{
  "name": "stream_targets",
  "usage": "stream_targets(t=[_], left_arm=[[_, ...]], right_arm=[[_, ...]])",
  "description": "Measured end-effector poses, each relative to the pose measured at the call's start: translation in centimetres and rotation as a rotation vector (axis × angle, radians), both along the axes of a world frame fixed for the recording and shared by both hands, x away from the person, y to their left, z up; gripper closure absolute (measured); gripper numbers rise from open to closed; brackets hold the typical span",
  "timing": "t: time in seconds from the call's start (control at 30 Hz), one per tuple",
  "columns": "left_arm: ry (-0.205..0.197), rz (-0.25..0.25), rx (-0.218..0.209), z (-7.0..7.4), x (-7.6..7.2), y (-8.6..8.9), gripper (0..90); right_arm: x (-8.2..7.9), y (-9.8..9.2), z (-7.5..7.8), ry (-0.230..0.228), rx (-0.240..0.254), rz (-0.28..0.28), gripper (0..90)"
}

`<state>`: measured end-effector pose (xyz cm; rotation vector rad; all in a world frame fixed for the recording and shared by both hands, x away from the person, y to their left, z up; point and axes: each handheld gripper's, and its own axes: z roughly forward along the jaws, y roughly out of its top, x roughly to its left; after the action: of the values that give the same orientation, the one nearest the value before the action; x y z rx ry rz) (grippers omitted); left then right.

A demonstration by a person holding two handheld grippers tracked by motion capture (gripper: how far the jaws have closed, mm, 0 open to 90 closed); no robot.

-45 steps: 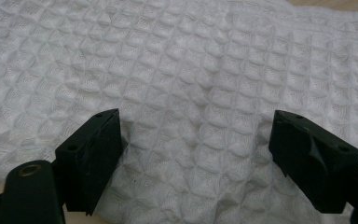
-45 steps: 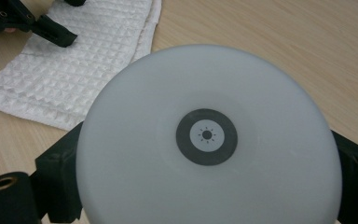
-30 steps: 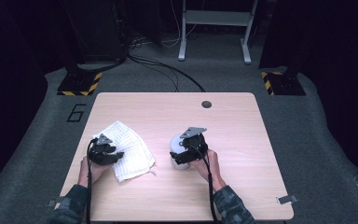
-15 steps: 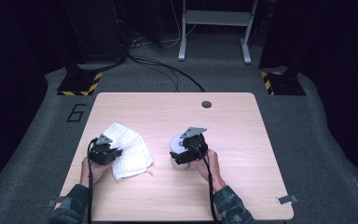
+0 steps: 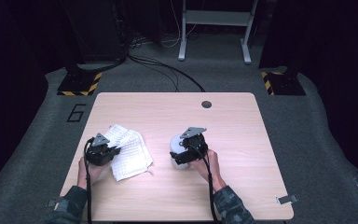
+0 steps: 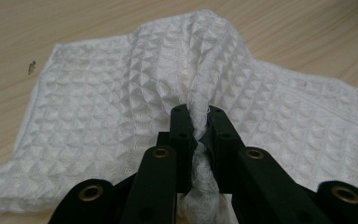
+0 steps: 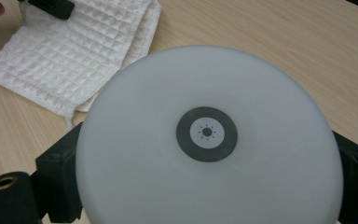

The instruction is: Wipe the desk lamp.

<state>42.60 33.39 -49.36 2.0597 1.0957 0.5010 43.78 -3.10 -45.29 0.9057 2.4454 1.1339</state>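
A white waffle-weave cloth (image 5: 130, 151) lies rumpled on the left half of the wooden table (image 5: 242, 140). My left gripper (image 5: 113, 156) sits at the cloth's left edge. In the left gripper view its jaws (image 6: 197, 116) are shut on a pinched-up fold of the cloth (image 6: 121, 93). My right gripper (image 5: 182, 157) rests mid-table, its jaws standing wide on either side of a white round lamp-like object (image 5: 177, 144). In the right gripper view that object (image 7: 205, 84) faces the camera, a grey ring with a sun mark at its centre, and the cloth (image 7: 74, 46) lies beyond.
A dark round hole (image 5: 206, 104) is in the table near its far edge. A strip of tape (image 5: 284, 199) is at the near right corner. Black-and-yellow striped stand bases (image 5: 77, 86) and cables lie on the grey floor behind the table.
The left gripper has shifted slightly at the cloth's left edge and the cloth has drawn in a little there. The right hand and the white object have kept still.
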Motion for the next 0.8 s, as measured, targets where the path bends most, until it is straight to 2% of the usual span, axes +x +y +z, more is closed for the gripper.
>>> stream_targets(t=[0.07,0.13,0.17,0.4,0.63,0.8], left_arm=[[-0.01,-0.005,-0.004,0.3,-0.3,-0.1,82.2],[-0.019,-0.021,-0.027,1.1,-0.6,-0.1,82.2],[-0.019,-0.021,-0.027,1.1,-0.6,-0.1,82.2],[-0.074,-0.038,-0.026,3.4,-1.2,-0.7,82.2],[-0.112,-0.039,-0.029,5.0,-1.0,-1.6,82.2],[-0.128,-0.069,-0.038,6.3,-0.8,-2.8,82.2]], right_arm=[[0.0,0.0,0.0,0.002,-0.003,0.001,8.6],[0.0,0.0,0.0,0.002,-0.003,0.001,8.6],[0.0,0.0,0.0,0.002,-0.003,0.001,8.6],[0.0,0.0,0.0,0.001,-0.005,0.004,8.6],[0.0,0.0,0.0,0.002,-0.006,0.004,8.6],[0.0,0.0,0.0,0.002,-0.006,0.004,8.6]])
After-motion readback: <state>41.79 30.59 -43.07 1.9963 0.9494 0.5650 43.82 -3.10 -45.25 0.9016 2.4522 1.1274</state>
